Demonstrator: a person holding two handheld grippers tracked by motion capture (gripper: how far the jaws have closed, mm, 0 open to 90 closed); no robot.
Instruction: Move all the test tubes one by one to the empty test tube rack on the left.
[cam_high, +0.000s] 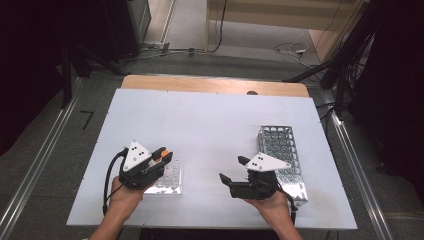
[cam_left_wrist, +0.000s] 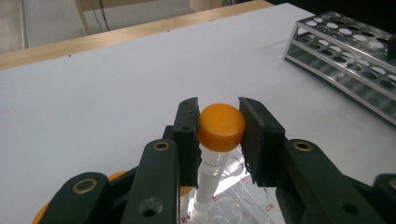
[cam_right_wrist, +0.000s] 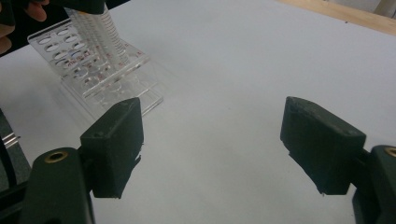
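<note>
while the left gripper (cam_left_wrist: 219, 128) pinches the orange cap (cam_left_wrist: 222, 126) of a tube (cam_left_wrist: 210, 179), that tube hangs over the clear rack (cam_high: 167, 180) at the near left of the table (cam_high: 210, 125), its lower end down among the rack's holes (whether it is seated in one cannot be told).

item: right gripper (cam_right_wrist: 210, 149), jaws spread wide, nothing between them, at the near right just beside the metal rack (cam_high: 280, 147).

risks, as judged:
- the grip is on the cap alone, so a tilt of the hand could swing the tube against a hole's edge and jam it.
- pushing down off-centre could shove or tip the light clear rack, which nothing steadies.
- a loose cap could let the tube slip out.
- letting go before the tube is seated could leave it leaning or toppled.
</note>
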